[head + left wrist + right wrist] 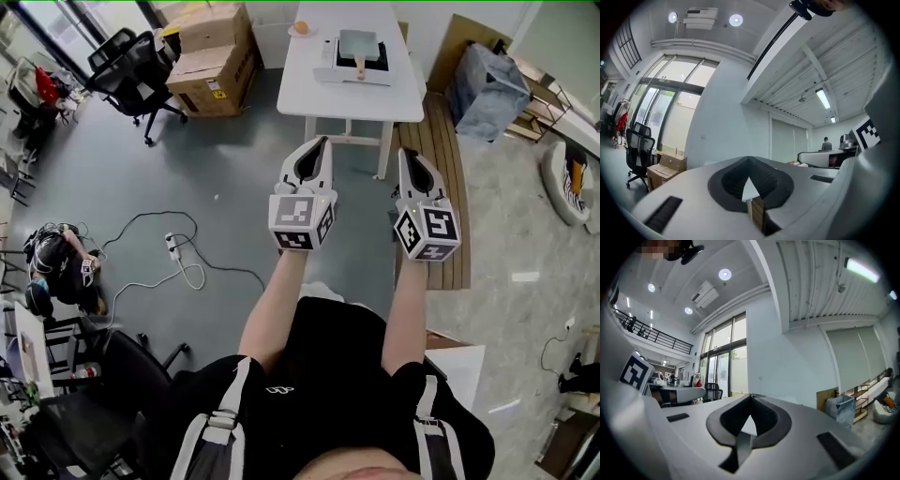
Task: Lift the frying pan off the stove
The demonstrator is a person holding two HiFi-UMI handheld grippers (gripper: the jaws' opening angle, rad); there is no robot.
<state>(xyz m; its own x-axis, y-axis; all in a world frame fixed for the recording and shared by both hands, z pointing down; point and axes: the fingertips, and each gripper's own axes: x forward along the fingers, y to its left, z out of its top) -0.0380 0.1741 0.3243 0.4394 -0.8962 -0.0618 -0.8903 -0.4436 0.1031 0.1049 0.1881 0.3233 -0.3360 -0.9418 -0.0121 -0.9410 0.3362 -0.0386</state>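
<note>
white-shelled left gripper (322, 142) shut tight on nothing, held level, well short of the white table (309, 94). white-shelled right gripper (406, 155) likewise pinched closed and empty. best to step closer, spread one set of jaws, then come in level along the pale wooden handle (361, 66). square grey frying pan (359, 39), flat on the low white stove (328, 75) at the table's far end, handle pointing back toward the grippers.

The air between the left gripper (322, 142), the right gripper (406, 153) and the white table (309, 89) is free, above open grey floor (234, 173). Cardboard boxes (211, 61) stand just left of the table and wooden boards (450, 150) lie at its right. A cable (173, 246) lies on the floor, far left.
</note>
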